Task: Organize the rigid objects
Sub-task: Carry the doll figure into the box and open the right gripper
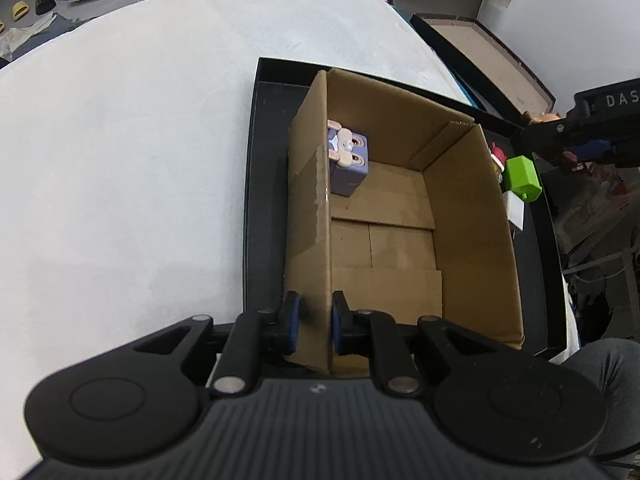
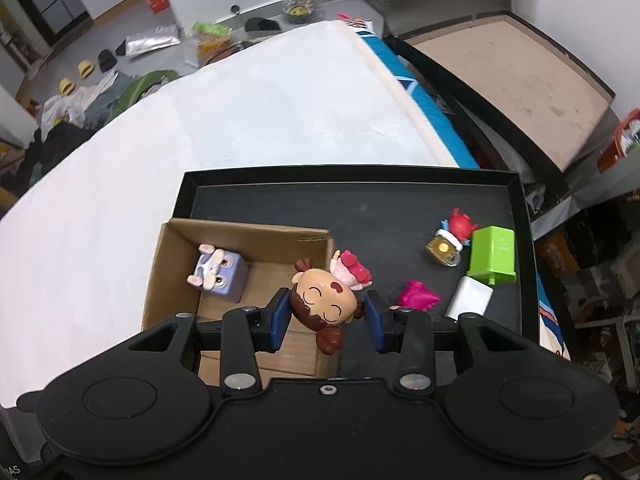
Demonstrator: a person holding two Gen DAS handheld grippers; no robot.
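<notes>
An open cardboard box [image 1: 472, 216] [image 2: 172, 256] stands in a black tray [image 1: 264, 128] [image 2: 400, 208] on a white surface. My left gripper [image 1: 314, 322] is shut on the box's left wall. A purple rabbit cube [image 1: 348, 160] [image 2: 218, 270] lies in the box's far corner. My right gripper [image 2: 326, 312] is shut on a doll figurine [image 2: 324, 300] with a large brown-haired head, held above the box's right wall. Part of the right gripper [image 1: 592, 132] shows at the right edge of the left wrist view.
On the tray right of the box lie a green block [image 2: 494, 254] [image 1: 524, 178], a white block [image 2: 470, 298], a magenta piece [image 2: 418, 296] and a small red-topped figure [image 2: 450, 240]. A brown-lined black lid [image 2: 512, 76] sits beyond. Clutter covers the floor.
</notes>
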